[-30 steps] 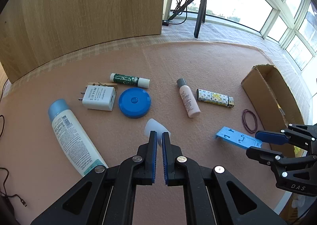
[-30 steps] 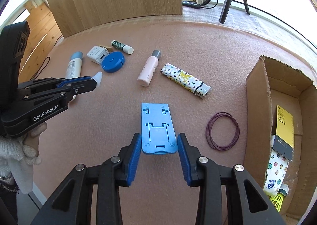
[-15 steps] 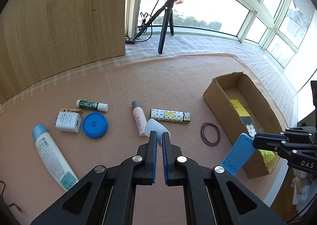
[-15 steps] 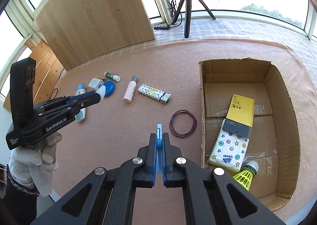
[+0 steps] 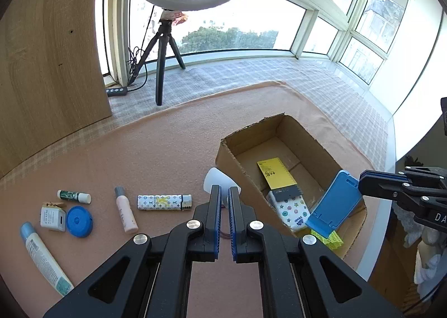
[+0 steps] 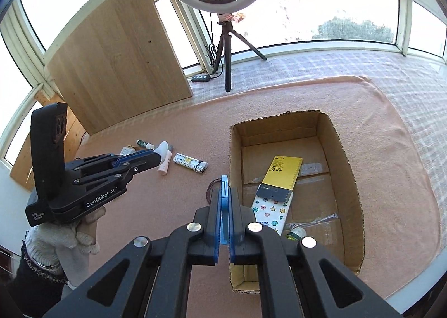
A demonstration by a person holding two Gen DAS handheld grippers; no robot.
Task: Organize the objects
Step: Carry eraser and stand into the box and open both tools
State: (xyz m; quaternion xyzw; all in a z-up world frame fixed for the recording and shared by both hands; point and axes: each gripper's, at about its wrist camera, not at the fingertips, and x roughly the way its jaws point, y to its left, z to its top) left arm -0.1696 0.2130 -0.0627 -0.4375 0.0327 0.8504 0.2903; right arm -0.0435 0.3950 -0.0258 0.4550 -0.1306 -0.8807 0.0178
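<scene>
My left gripper (image 5: 222, 192) is shut on a small white translucent cap (image 5: 216, 181), held in the air just left of the cardboard box (image 5: 232, 161). My right gripper (image 6: 224, 192) is shut on a flat blue phone stand (image 6: 224, 200), seen edge-on between its pads. In the left wrist view the blue phone stand (image 5: 333, 204) hangs tilted over the box's near end. From the right wrist camera the left gripper (image 6: 156, 156) shows at the left with the cap (image 6: 163, 147) at its tip. The box (image 6: 349, 167) holds a yellow card (image 6: 285, 169), a star-patterned tissue pack (image 6: 272, 213) and a shuttlecock.
On the pink mat (image 5: 145, 150) lie a patterned lighter (image 5: 164, 202), a pink bottle (image 5: 125, 210), a blue round case (image 5: 79, 221), a white charger (image 5: 52, 217), a green tube (image 5: 73, 196) and a spray bottle (image 5: 42, 256). A ring light tripod (image 5: 164, 60) stands behind.
The right gripper shut on the blue stand and lifted it off the mat over to the box. The left gripper rose and swung right with the cap; the box came into full view.
</scene>
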